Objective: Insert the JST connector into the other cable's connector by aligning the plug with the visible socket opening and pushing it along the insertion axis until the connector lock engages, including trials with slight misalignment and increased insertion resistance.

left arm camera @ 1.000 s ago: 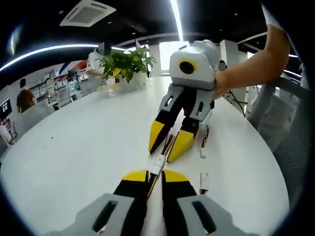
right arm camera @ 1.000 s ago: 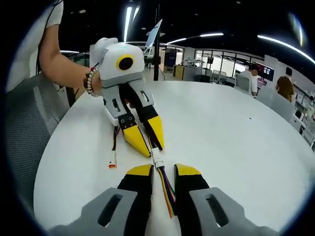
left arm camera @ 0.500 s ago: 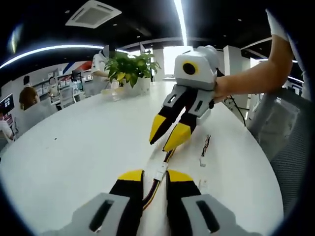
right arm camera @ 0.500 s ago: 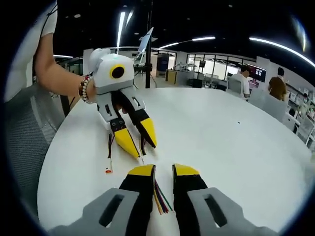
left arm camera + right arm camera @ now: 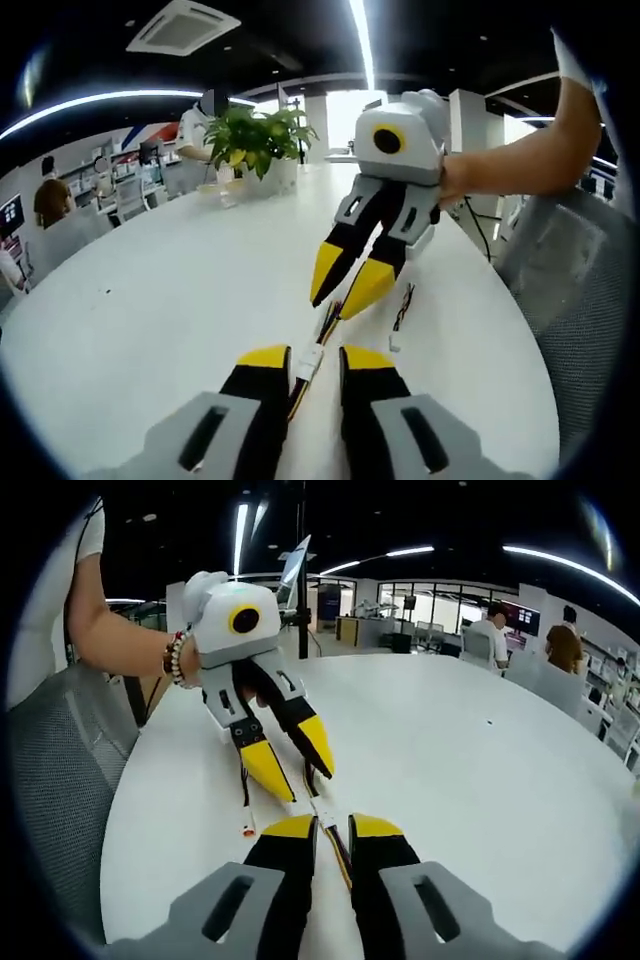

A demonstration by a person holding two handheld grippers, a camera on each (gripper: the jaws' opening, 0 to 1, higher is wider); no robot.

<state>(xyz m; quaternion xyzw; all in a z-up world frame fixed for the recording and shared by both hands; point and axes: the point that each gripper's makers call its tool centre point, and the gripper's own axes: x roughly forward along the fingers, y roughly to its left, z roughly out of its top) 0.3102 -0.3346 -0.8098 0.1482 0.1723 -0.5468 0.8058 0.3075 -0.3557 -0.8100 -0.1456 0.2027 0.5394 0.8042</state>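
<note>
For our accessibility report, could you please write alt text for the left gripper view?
The left gripper holds a white connector on coloured wires over a white table, facing the right gripper, which a hand holds. A potted plant stands behind.

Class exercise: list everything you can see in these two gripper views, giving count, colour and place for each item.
table: one, white, round, under everything
connector: one, white, between the left gripper's jaws
spare cable: one, dark, white plug, lying on the table beside the right gripper
potted plant: one, green, far table edge
chair: one, grey mesh, beside the table
left gripper: yellow-tipped, closed on connector
right gripper: yellow-tipped, closed on wires
</note>
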